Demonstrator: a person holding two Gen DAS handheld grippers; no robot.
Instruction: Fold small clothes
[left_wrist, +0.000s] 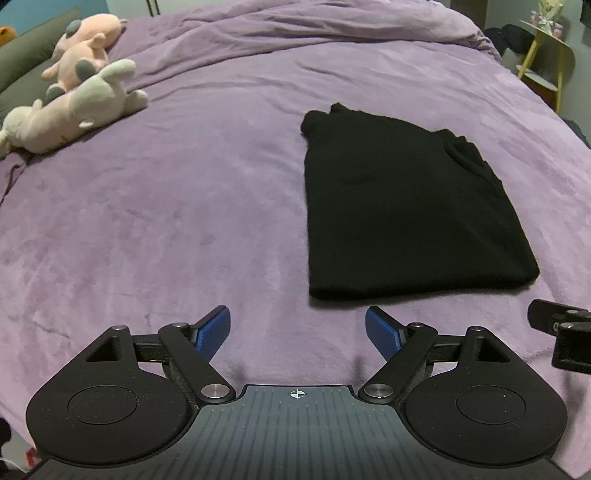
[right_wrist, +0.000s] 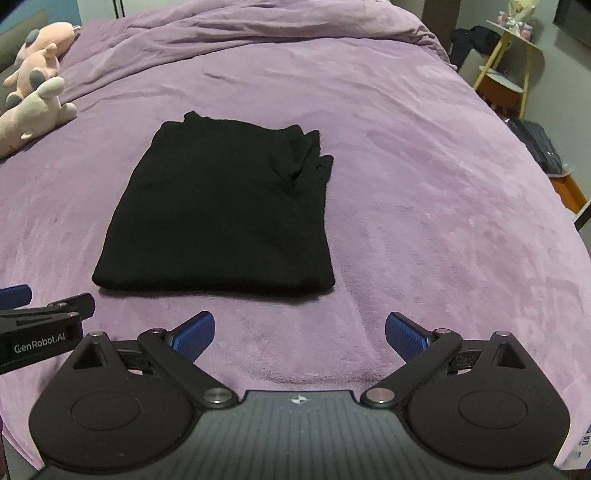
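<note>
A black garment (left_wrist: 406, 192) lies folded into a rough rectangle on the purple bed cover (left_wrist: 184, 221), its near edge straight and thick, its far end bunched into a few small lumps (the right far corner shows the most crumpling in the right wrist view). It sits flat, with nothing on top of it and nothing touching it.

Just short of its near edge, above the bed cover, hangs the left gripper (left_wrist: 297, 334); its blue pads (left_wrist: 214, 330) stand wide apart with only bare cover between them. The garment lies ahead and to the right of it. The right gripper (right_wrist: 300, 334) hangs beside it, its blue pads (right_wrist: 194, 334) also spread wide and holding nothing, with the garment ahead and slightly to its left. Each gripper shows at the edge of the other's view, so the two are near each other.

Farther out, at the far left of the bed, a pink plush toy (left_wrist: 86, 40) and a pale plush toy (left_wrist: 74, 110) lie touching each other. Beyond the bed's right side stands a small yellow-legged shelf (right_wrist: 513, 70) with something dark beside it.
</note>
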